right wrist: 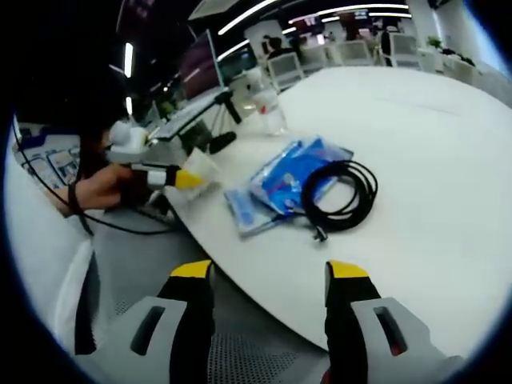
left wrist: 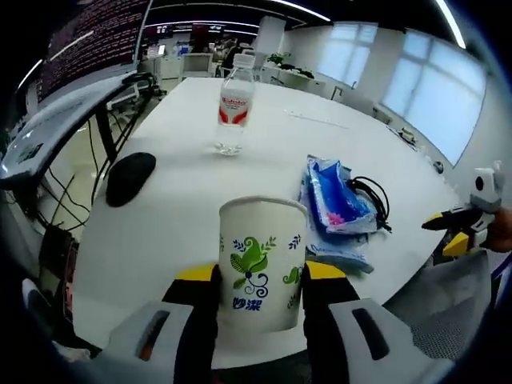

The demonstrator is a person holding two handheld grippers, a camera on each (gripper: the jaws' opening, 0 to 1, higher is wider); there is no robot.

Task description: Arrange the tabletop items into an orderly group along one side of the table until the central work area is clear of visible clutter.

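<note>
The left tool [left wrist: 260, 280] clamps a paper cup [left wrist: 262, 260] at the counter [left wrist: 184, 200] edge, near the blue packets [left wrist: 336, 196]; squeezing harder could crush it. The right tool [right wrist: 268, 276] hangs released, short of the black cable [right wrist: 340, 192].

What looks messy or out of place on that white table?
The blue packets lie in a crooked heap with a black cable coiled loosely against them. Nothing looks spilled: the water bottle stands upright and the left gripper holds the paper cup upright.
</note>
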